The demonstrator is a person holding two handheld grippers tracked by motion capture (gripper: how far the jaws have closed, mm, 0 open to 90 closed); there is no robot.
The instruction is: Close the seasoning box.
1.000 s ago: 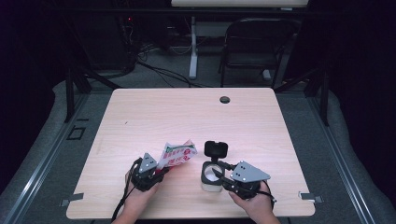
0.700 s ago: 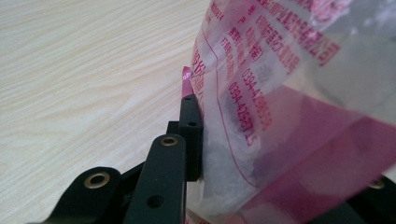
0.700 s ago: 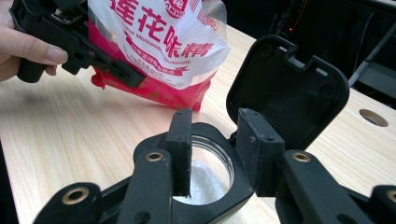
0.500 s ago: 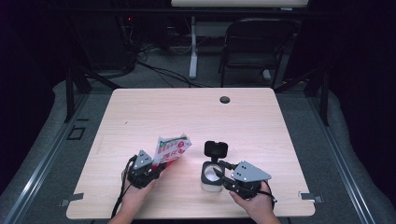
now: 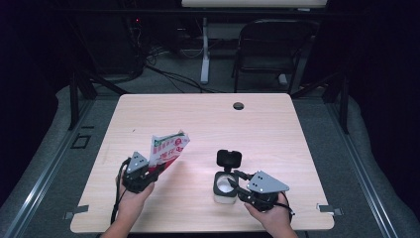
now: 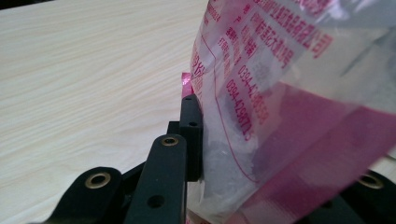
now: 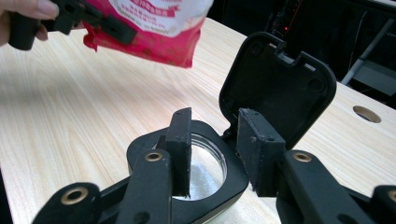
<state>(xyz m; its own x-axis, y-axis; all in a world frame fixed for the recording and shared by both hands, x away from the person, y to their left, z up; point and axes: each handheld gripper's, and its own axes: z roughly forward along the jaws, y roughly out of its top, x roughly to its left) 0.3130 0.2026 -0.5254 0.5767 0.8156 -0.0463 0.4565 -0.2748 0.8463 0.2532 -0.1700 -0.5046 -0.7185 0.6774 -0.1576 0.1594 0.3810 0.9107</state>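
Pouch (image 5: 167, 148) of printed plastic film, red and white, held off the table (image 5: 277, 124) in the left tongs (image 5: 151, 174), which clench its lower edge. It looks light, soft and slippery; a pinch across a flat seam should hold best. Right tongs (image 5: 234, 186) straddle the rim of a lidded container (image 5: 225, 186), jaws on either side; whether they press, I cannot tell. Its hinged lid (image 7: 275, 88) stands open. Table is pale wood grain with a cable hole (image 5: 238, 105); beyond, a dark room with a chair (image 5: 272, 49).
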